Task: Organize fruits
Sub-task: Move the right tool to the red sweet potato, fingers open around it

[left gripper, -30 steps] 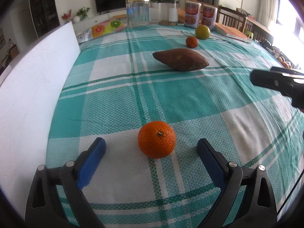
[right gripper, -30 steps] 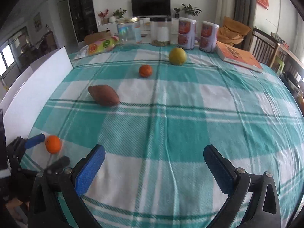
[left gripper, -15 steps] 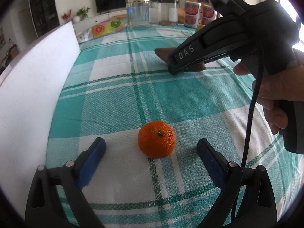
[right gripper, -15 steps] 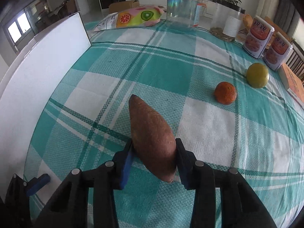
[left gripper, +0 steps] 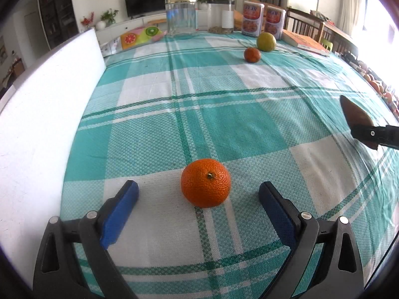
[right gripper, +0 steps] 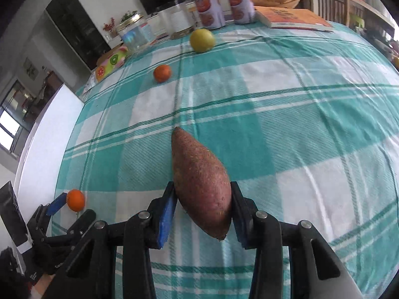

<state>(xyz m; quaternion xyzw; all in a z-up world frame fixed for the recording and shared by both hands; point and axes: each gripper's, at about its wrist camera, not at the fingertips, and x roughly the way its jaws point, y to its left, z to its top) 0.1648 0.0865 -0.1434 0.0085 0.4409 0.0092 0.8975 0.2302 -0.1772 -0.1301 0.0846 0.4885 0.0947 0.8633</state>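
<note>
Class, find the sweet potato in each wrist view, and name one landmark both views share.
Left wrist: sweet potato at far right edge, gripped by the right gripper.
Right wrist: sweet potato at lower centre, between closed fingers.
Shared landmark: yellow-green fruit near the cans.

Bright daylight pours in from a blown-out window at the right edge of the left wrist view, beyond the worktop [left gripper: 249, 124]. The near orange [left gripper: 206, 186] is sharp and casts only a soft shadow. Fisheye bending curves the worktop edges, and black vignette fills the corners.
</note>
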